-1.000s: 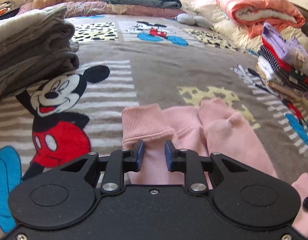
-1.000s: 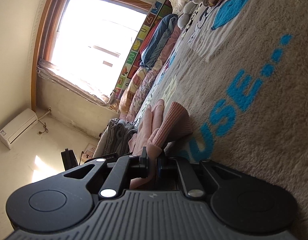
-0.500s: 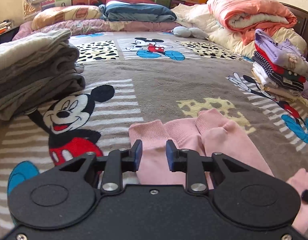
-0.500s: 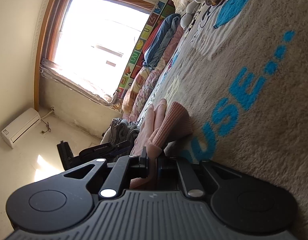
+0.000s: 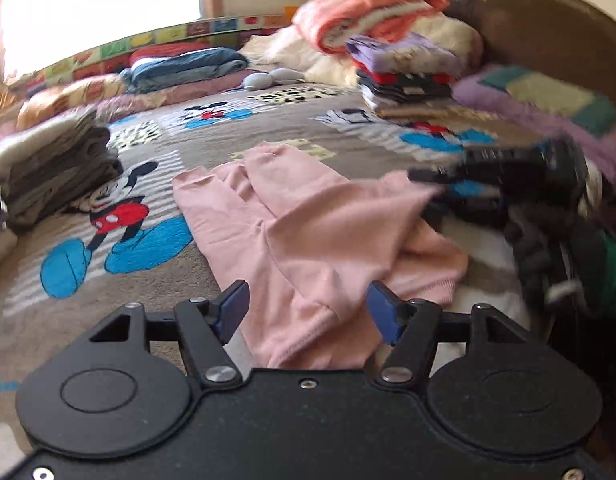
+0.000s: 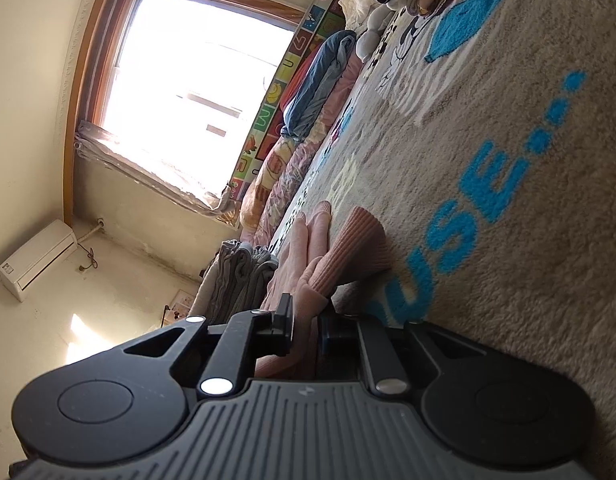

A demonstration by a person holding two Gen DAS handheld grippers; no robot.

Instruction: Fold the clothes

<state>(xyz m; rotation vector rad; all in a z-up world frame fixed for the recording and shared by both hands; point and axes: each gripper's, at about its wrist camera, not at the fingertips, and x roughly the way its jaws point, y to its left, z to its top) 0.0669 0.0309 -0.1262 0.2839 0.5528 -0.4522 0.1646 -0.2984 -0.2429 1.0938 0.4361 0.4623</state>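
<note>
A pink garment [image 5: 308,216] lies on the Mickey Mouse blanket [image 5: 155,280], its two legs pointing away from me and its near hem between my left fingers. My left gripper [image 5: 308,312] is open wide, hovering over that near hem without gripping it. My right gripper [image 5: 440,178] shows blurred at the garment's right corner, lifting the cloth there. In the right wrist view, tilted on its side, the right gripper [image 6: 305,328] is shut on a pink fold [image 6: 308,304], with a ribbed cuff [image 6: 364,248] just beyond.
A folded grey stack [image 5: 55,168] sits at the left. A folded stack of clothes [image 5: 404,80] and orange bedding [image 5: 368,12] stand at the far right by the headboard. Pillows and a blue quilt [image 5: 183,66] line the far edge under the window [image 6: 195,96].
My left gripper has opened wide, pulled back and turned right, showing the garment's whole length. The right gripper keeps its hold on the pink cloth.
</note>
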